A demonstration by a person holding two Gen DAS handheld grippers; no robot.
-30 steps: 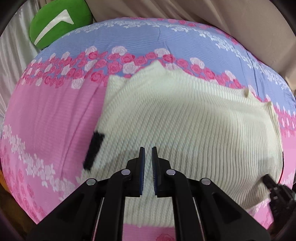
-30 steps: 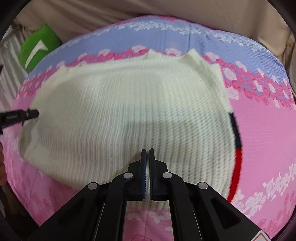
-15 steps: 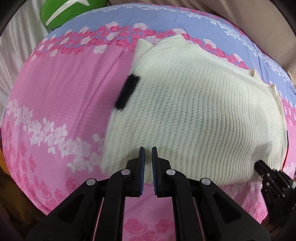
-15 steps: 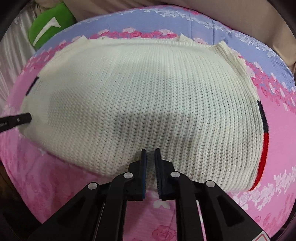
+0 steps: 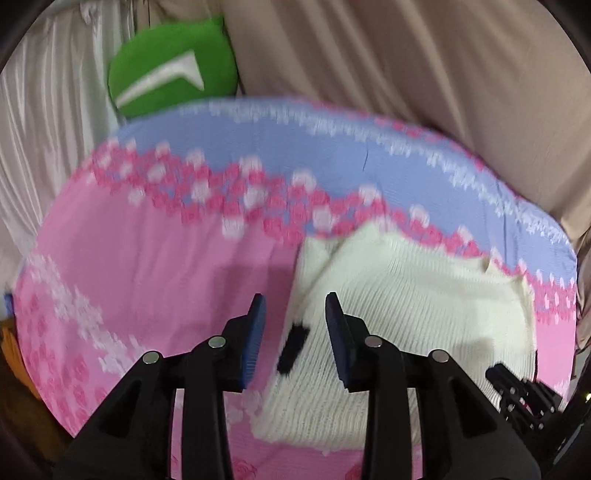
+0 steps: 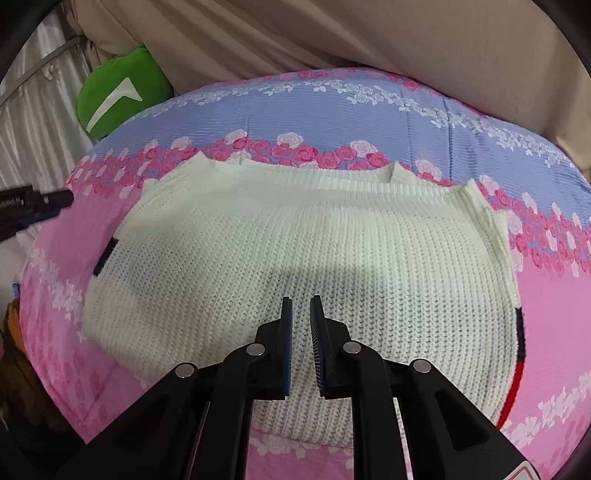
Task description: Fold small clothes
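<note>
Sweater (image 6: pixel 295 251) — cream, chunky knit — lies spread flat on a pink and blue flowered bedsheet (image 6: pixel 406 114), with a dark stripe at its left edge and a dark-and-red stripe at its right. Above its near hem the right gripper (image 6: pixel 301 306) has its jaws slightly parted, holding nothing. The left gripper (image 5: pixel 295 301) hangs over the sweater's left edge with jaws wide apart and empty — the view is blurred. A green cushion (image 6: pixel 122 94) sits beyond the sheet's far left corner against beige curtains (image 6: pixel 369 33).
</note>
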